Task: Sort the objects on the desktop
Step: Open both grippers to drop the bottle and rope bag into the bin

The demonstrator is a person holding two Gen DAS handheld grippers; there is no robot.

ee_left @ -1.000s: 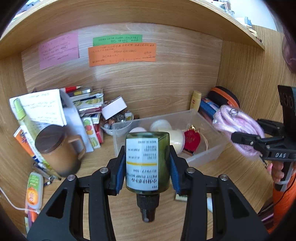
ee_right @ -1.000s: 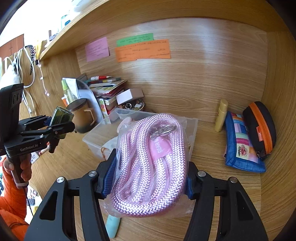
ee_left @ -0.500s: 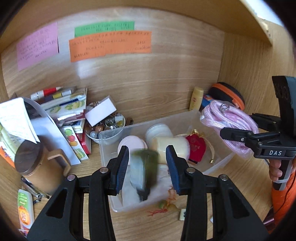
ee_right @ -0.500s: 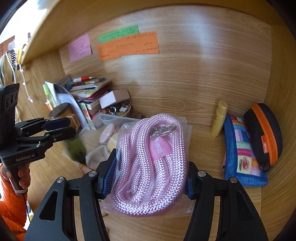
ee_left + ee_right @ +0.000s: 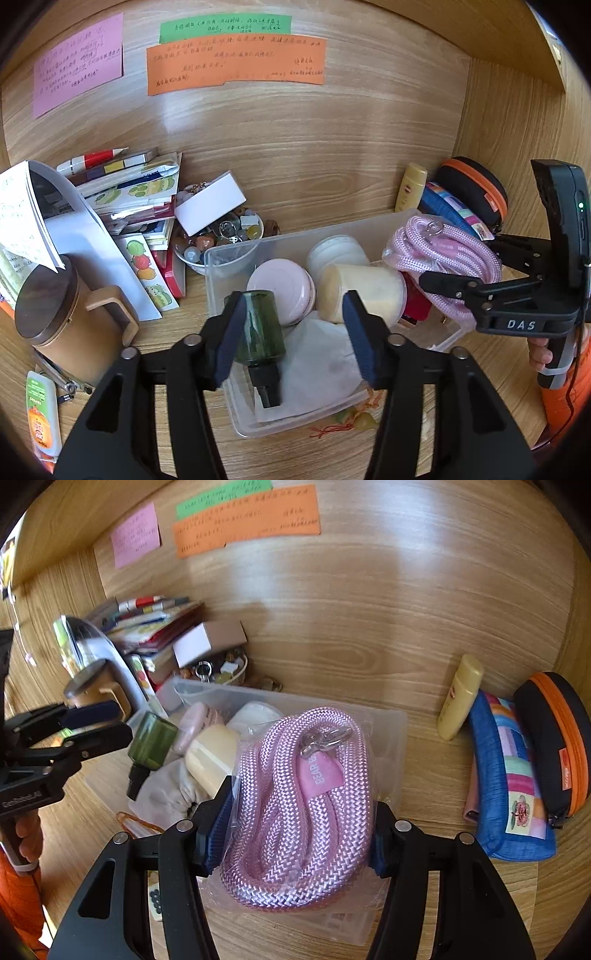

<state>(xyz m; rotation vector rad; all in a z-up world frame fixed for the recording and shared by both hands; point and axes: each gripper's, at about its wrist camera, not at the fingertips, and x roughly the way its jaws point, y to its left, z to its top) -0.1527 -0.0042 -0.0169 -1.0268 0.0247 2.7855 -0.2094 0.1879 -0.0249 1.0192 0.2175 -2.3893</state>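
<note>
Release is being finished over the clear plastic bin (image 5: pixel 221 266): left gripper (image 5: pixel 291 332) jaws have just been opening off the dark green pump bottle (image 5: pixel 260 328), best lowered gently, while the right gripper (image 5: pixel 299 834) is clamping the bagged pink rope (image 5: pixel 306 797).

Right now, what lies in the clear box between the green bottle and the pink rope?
In the left wrist view, a pink round compact and a cream jar lie between the green bottle and the pink rope.

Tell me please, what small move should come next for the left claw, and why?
Probably draw the left claw back and up. Its jaws have just been opening, and the green bottle now lies in the clear bin, near only one pad. The right claw, shut on the bagged pink rope, waits over the same bin.
</note>
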